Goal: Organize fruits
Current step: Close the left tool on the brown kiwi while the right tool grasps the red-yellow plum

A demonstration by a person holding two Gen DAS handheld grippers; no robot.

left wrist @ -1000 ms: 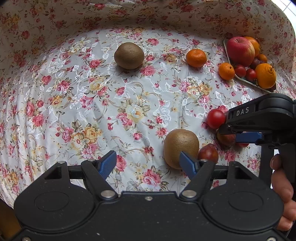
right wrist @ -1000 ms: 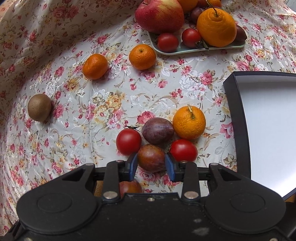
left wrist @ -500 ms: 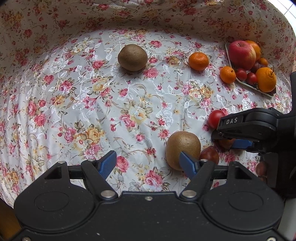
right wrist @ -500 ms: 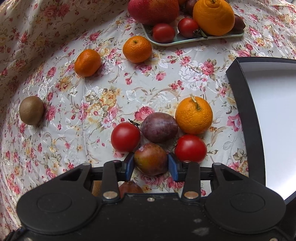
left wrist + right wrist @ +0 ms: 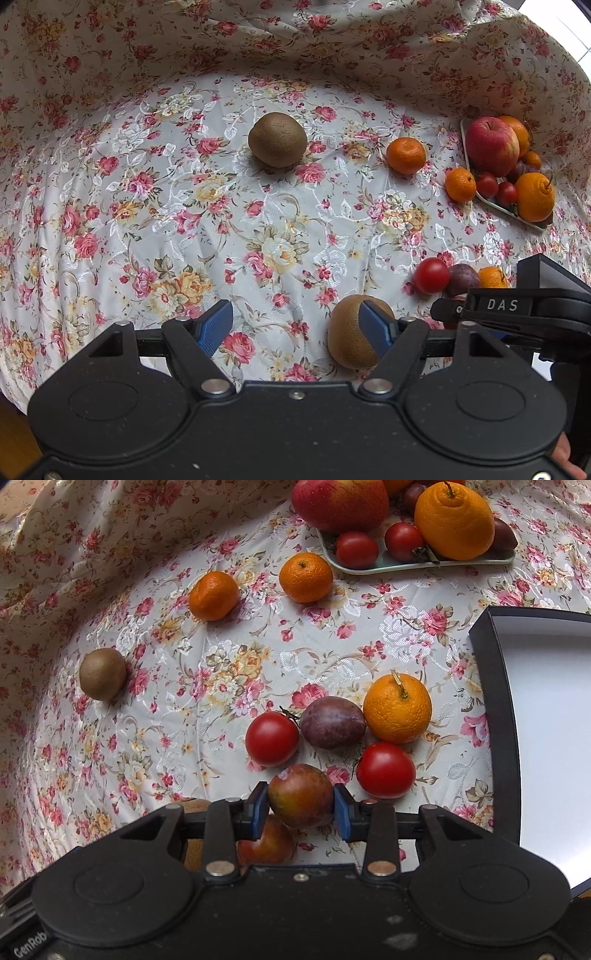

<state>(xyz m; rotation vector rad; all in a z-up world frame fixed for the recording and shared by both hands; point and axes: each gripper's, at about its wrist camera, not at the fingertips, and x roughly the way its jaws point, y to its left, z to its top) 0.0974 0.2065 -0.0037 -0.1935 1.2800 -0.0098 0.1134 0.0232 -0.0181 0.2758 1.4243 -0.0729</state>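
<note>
Right now my right gripper point(image 5: 300, 808) is clamped on a reddish plum point(image 5: 300, 794), both blue pads flat against its sides; the jaws have just been closing onto it. I took this plum because it sits nearest me at the front of a tight cluster, so the fingers can straddle it without nudging its neighbours. Behind it lie 2 tomatoes, one point(image 5: 272, 738) to the left and one point(image 5: 385, 770) to the right, with a purple plum point(image 5: 332, 722) and a stemmed orange point(image 5: 397, 708) beyond. Another reddish fruit point(image 5: 264, 843) peeks out under my left finger. The black box point(image 5: 496, 709) with its white floor stands open just to the right, which I judge to be where this plum should go.

My left gripper point(image 5: 295, 328) hangs wide open and holds nothing. Its right pad overlaps the near kiwi point(image 5: 349, 332) in the view, but that kiwi lies outside the gap, resting on the floral cloth point(image 5: 184, 206). I keep it parked there so it can take that kiwi once the right hand clears. A second kiwi point(image 5: 277, 139) and 2 mandarins, point(image 5: 405, 155) and point(image 5: 460, 184), lie well apart further back, beside the plate point(image 5: 406, 566) already holding an apple point(image 5: 491, 146).
</note>
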